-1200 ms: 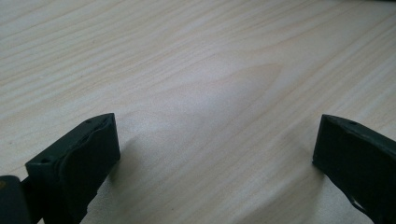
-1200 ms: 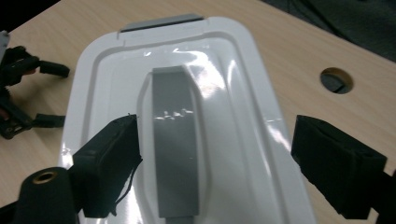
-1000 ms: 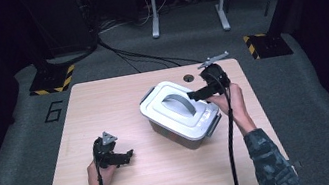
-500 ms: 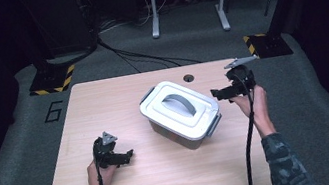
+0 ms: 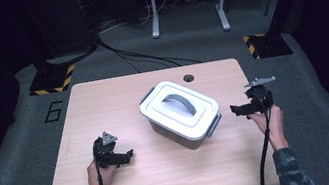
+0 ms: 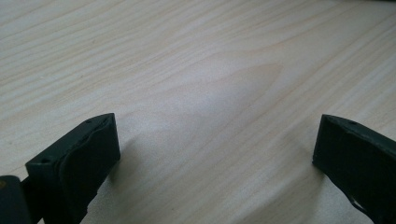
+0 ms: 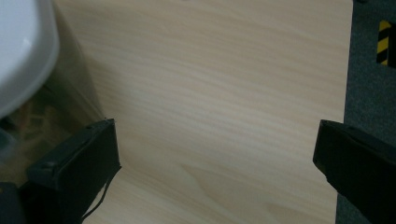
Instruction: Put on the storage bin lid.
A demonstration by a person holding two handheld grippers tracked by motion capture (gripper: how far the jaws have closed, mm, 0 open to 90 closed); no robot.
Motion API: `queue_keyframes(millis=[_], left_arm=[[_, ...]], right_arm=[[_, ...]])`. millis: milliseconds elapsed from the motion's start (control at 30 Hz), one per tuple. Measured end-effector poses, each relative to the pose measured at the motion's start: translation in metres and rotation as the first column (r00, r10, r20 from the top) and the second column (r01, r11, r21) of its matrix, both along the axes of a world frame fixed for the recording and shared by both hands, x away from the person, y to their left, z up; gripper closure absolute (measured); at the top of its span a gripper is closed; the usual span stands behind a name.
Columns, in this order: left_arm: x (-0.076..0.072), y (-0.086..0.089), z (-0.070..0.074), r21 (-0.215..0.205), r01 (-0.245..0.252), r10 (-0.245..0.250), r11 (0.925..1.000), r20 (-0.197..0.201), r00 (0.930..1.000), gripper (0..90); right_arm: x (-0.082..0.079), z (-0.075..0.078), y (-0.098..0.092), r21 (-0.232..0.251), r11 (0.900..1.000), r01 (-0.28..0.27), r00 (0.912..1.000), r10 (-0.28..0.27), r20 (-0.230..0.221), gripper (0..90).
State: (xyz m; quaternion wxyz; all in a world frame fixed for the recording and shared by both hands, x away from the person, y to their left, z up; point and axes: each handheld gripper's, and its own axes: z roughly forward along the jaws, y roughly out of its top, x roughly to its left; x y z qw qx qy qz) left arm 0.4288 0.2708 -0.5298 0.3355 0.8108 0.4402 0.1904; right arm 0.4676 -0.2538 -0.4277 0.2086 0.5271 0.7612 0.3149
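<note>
Jaws apart, right gripper (image 5: 239,109) has left box (image 5: 179,113).

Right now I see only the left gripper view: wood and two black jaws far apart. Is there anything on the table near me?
Observer: Yes. In the high view a white box with a grey handle on its lid stands at the middle of the table, to the right of your left hand-held gripper.

Operator: Is the box open?

Observer: No, the lid sits on it, with grey latches at two ends.

Operator: Where is the right hand-held gripper?

Observer: The right hand-held gripper is beside the box on its right, apart from it. Its jaws stand wide open with nothing between them.

Operator: Does its camera see the box?

Observer: Yes, the white lid edge and clear wall show at the left edge of the right gripper view.
</note>
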Motion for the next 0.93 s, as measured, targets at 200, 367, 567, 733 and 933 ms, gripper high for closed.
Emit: queue_keyframes(millis=[200,367,567,733,933], left_arm=[[0.0,0.0,0.0,0.0,0.0,0.0,1.0,0.0,1.0,0.6],[0.0,0.0,0.0,0.0,0.0,0.0,1.0,0.0,1.0,0.6],[0.0,0.0,0.0,0.001,0.0,0.0,1.0,0.0,1.0,0.6],[0.0,0.0,0.0,-0.004,-0.004,0.004,1.0,0.003,1.0,0.6],[0.0,0.0,0.0,0.0,-0.002,0.002,1.0,0.0,1.0,0.6]], right_arm=[[-0.01,-0.049,-0.006,-0.01,1.0,0.013,0.9981,-0.013,-0.06,0.0],[-0.018,-0.08,-0.007,0.005,1.0,0.021,0.9963,-0.02,-0.083,0.0],[-0.022,-0.095,-0.005,-0.013,0.999,0.033,0.9985,-0.034,-0.043,0.0],[-0.029,-0.101,-0.006,0.003,1.0,0.028,0.9993,-0.028,0.025,0.0],[-0.029,-0.101,-0.006,0.003,1.0,0.029,0.9993,-0.029,0.022,0.0]])
